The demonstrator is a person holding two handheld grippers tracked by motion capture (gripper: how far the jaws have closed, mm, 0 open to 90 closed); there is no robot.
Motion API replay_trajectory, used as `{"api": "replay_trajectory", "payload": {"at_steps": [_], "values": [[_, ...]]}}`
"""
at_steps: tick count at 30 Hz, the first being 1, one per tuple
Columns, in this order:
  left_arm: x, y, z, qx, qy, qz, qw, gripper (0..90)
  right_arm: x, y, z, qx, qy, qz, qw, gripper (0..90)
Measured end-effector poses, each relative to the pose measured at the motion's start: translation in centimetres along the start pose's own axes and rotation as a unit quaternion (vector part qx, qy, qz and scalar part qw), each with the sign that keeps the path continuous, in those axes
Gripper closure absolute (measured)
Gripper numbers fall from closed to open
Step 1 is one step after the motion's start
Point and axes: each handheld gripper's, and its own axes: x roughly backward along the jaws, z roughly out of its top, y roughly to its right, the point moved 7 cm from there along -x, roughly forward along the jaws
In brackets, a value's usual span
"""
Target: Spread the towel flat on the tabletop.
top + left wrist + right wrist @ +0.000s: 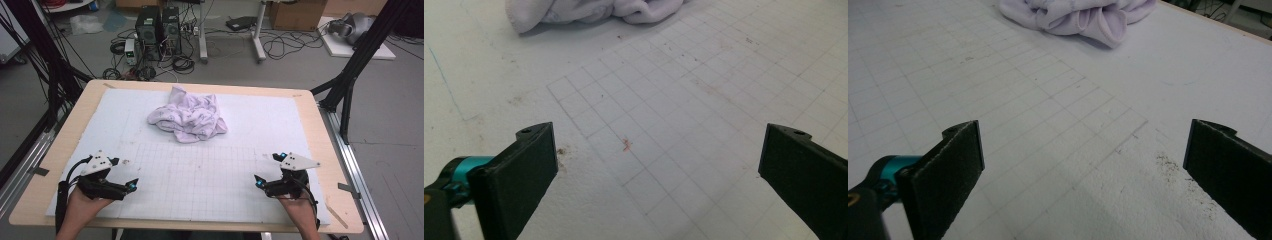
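While both grippers rest low at the near edge, a crumpled pale lilac cloth (pixel 188 120) lies untouched toward the far middle of the white gridded mat (pixel 210 185).

From the left in the high view: the left gripper (pixel 125 175) sits at the mat's near left corner, held by the person's left hand (pixel 80 202), its jaws spread wide with nothing between them; its own view shows only bare grid and a small reddish mark (pixel 626 144) between the black jaws, the cloth (pixel 589 12) well ahead. The cloth lies bunched in folds, well apart from both tools. At the near right, the right gripper (pixel 265 170) in the right hand (pixel 297 210) also stands wide open and empty, with the cloth (pixel 1078 15) far ahead in its own view. The mat rests on a light wooden table (pixel 325 150).
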Motion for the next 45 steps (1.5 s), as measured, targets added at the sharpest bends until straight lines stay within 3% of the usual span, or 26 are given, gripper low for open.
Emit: {"api": "replay_trajectory", "payload": {"at_steps": [25,33,42,45], "values": [[-0.3,0.0,-0.1,-0.001,-0.001,0.000,1.0000,2.9,0.2,-0.3,-0.1,0.003,0.006,0.002,1.0000,1.8],[-0.6,0.1,0.1,0.003,0.001,0.000,1.0000,2.9,-0.4,-0.5,0.2,0.003,-0.001,0.013,0.9999,1.8],[-1.1,0.1,0.1,0.000,-0.005,0.000,1.0000,2.9,-1.4,-0.5,1.6,-0.003,-0.006,0.029,0.9995,1.8],[-1.3,0.1,0.2,-0.002,-0.005,-0.001,1.0000,2.9,-1.9,-0.4,2.2,0.006,-0.006,0.029,0.9996,1.8]]}}
